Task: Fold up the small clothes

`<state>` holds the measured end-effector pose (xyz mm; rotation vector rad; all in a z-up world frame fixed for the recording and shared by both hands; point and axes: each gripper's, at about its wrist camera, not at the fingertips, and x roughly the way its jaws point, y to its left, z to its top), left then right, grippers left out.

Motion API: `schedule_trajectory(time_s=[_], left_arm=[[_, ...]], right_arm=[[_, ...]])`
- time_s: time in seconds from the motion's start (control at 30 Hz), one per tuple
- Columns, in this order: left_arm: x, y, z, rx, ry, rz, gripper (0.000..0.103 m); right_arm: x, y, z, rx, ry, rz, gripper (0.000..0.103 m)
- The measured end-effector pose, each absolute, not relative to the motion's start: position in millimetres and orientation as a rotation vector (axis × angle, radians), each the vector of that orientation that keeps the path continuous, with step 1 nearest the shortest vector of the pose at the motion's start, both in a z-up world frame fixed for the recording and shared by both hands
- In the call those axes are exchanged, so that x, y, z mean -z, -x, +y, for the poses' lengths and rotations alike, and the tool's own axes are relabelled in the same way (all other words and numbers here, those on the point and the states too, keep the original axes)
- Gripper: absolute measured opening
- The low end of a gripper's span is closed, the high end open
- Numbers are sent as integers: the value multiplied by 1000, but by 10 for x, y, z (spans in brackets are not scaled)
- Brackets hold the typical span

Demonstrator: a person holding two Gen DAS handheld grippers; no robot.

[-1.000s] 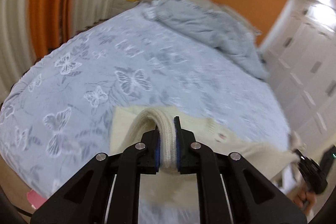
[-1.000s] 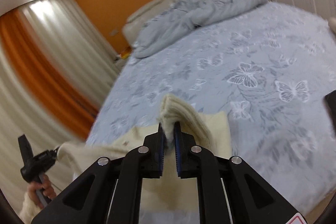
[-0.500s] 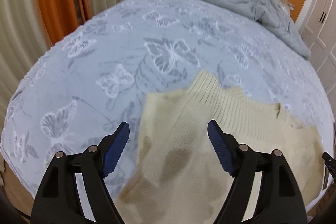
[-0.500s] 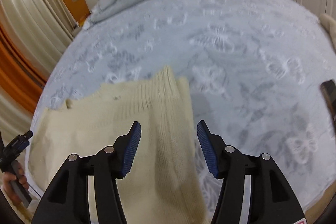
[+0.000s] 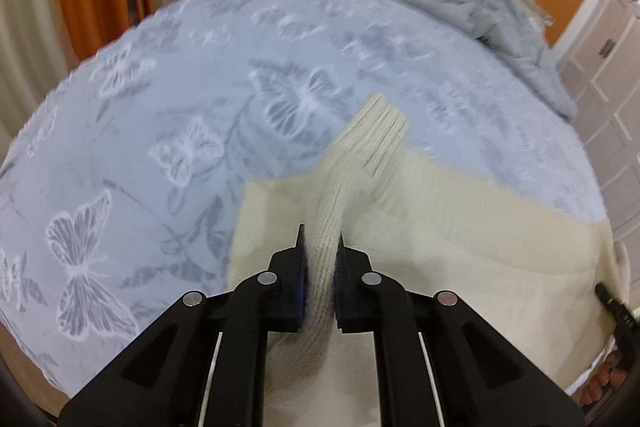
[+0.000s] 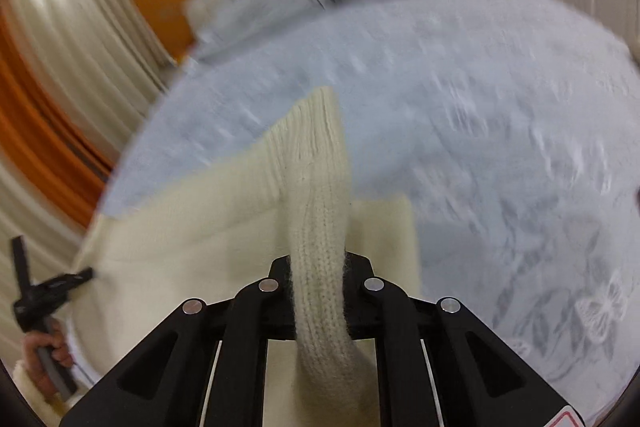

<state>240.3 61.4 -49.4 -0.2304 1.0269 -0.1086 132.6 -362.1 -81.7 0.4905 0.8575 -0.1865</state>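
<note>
While both sleeves are pinched: lift evenly.
Left gripper point(image 5: 320, 259): my jaws clamped on a sleeve.
Right gripper point(image 6: 318, 279): clamped on the other sleeve.
Sweater point(image 5: 460, 239): on bed point(image 5: 180, 99), just ahead.
Tip: I'd fold inward, cuffs level.

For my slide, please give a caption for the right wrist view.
Right gripper shut on the cream sweater sleeve above a butterfly-print bedspread.
</note>
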Motion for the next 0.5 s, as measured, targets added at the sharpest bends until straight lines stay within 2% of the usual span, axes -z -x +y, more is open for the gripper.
schedule_trajectory(time_s=[0.1, 0.23, 0.4, 0.43, 0.5], left_arm=[[739, -2474, 538, 87, 174, 1062, 10], [690, -2382, 455, 84, 91, 1023, 10], [525, -2286, 526, 70, 117, 1004, 13], [467, -2250, 512, 71, 116, 990, 13], [322, -2066, 499, 81, 99, 947, 15]], right_arm=[[1166, -1441, -3657, 219, -497, 945, 9], [1003, -1416, -3580, 214, -482, 911, 10], [768, -1294, -3437, 252, -391, 902, 20], [663, -1204, -3389, 263, -371, 883, 25], [517, -1033, -3324, 285, -347, 852, 47]])
